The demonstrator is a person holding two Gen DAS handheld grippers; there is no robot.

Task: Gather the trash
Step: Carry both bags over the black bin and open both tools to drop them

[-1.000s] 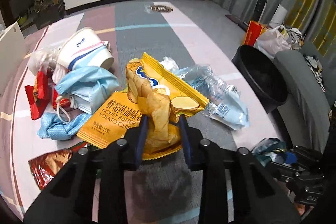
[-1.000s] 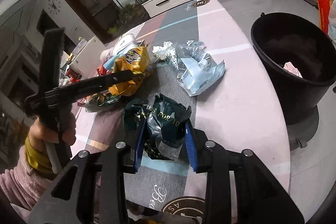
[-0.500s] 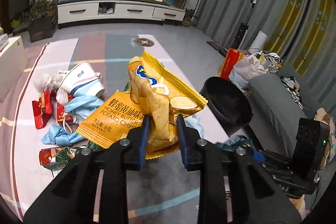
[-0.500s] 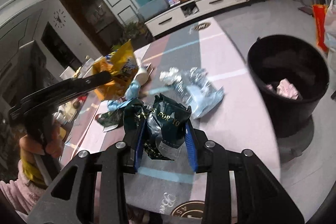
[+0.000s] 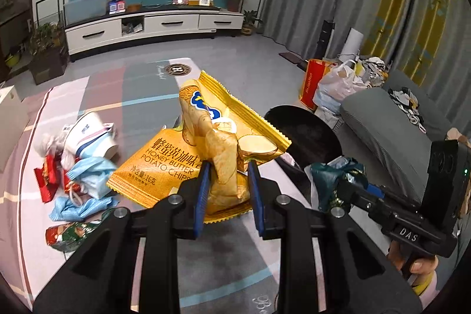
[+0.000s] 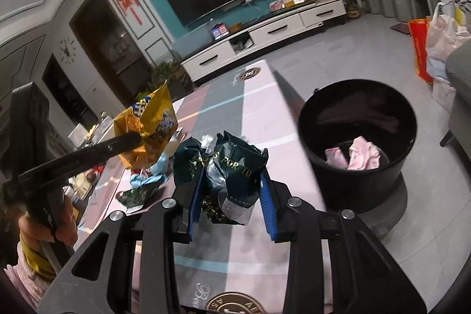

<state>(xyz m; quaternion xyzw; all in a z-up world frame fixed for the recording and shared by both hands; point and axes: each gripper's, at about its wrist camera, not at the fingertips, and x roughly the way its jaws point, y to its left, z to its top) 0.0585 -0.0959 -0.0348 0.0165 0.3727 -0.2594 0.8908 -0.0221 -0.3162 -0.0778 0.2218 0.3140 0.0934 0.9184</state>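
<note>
My left gripper (image 5: 228,169) is shut on a yellow honey butter potato chip bag (image 5: 164,161), held up above the table; the bag (image 6: 147,125) also shows at the left of the right wrist view. My right gripper (image 6: 232,175) is shut on a crumpled dark green foil wrapper (image 6: 232,164), which appears at the right of the left wrist view too (image 5: 329,178). A black trash bin (image 6: 356,178) stands on the floor right of the table, with pink scraps (image 6: 359,156) inside. The bin (image 5: 309,134) sits behind the chip bag in the left wrist view.
On the striped tabletop (image 5: 141,99) lie a paper cup (image 5: 88,134), blue face masks (image 5: 88,172), red wrappers (image 5: 45,178) and a red-green packet (image 5: 70,233). A grey sofa (image 5: 391,134) and shopping bags (image 5: 332,87) stand right of the bin. A TV cabinet (image 5: 153,25) lines the far wall.
Both grippers have risen from the table with their loads, and the views have tilted up toward the room. The bin now sits closer to the middle of both views.
</note>
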